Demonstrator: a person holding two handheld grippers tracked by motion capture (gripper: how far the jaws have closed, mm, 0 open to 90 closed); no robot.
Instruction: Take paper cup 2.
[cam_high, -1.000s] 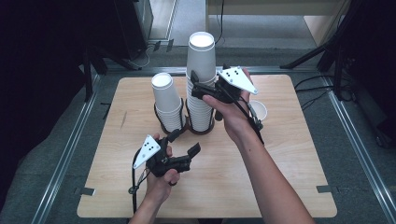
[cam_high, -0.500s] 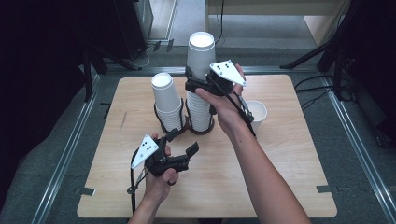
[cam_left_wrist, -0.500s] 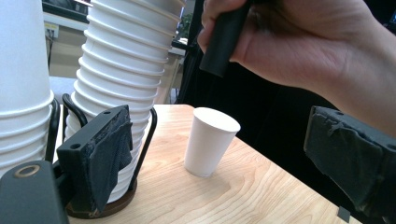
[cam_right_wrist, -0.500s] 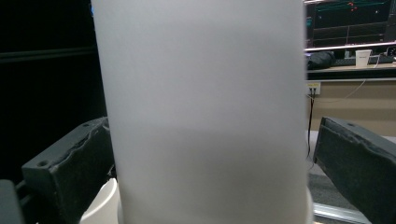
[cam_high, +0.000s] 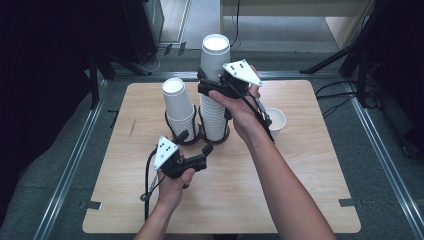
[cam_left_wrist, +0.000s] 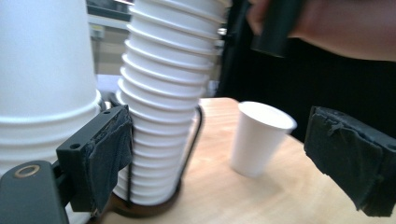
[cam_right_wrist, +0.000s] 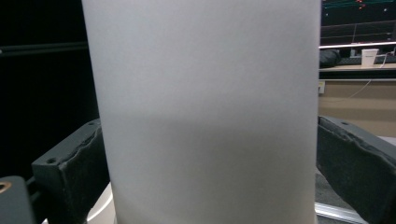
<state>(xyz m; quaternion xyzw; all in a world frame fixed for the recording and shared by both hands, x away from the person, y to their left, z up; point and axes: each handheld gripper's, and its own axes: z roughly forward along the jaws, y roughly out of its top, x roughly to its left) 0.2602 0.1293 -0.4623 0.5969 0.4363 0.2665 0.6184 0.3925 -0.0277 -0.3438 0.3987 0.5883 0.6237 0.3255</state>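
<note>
Left tool (cam_high: 194, 150) sat low over the tabletop (cam_high: 310, 200), jaws spread wide and holding nothing, pointed toward the black wire holder (cam_high: 192, 137) that carried both stacks. In the left gripper view its jaws rose either side of the scene, one pad just beside the base of the short cup stack (cam_left_wrist: 42, 79), the other off to the right with open space between. Short cup stack (cam_high: 178, 107) stood upright in the left ring of the holder; tall cup stack (cam_high: 215, 95) stood in the right ring, touching or nearly touching its neighbour, and leaned slightly in the left gripper view (cam_left_wrist: 168, 93). Right tool (cam_high: 209, 89) was up at the upper part of the tall stack, grey plate on top, hand wrapped behind it. In the right gripper view the top cup (cam_right_wrist: 205, 112) stood between the two jaws, both pads close against its wall; whether they actually pressed it could not be told from these frames. Single cup (cam_high: 274, 122) stood upright on the tabletop to the right of the holder, well apart from both tools, open mouth up.
</note>
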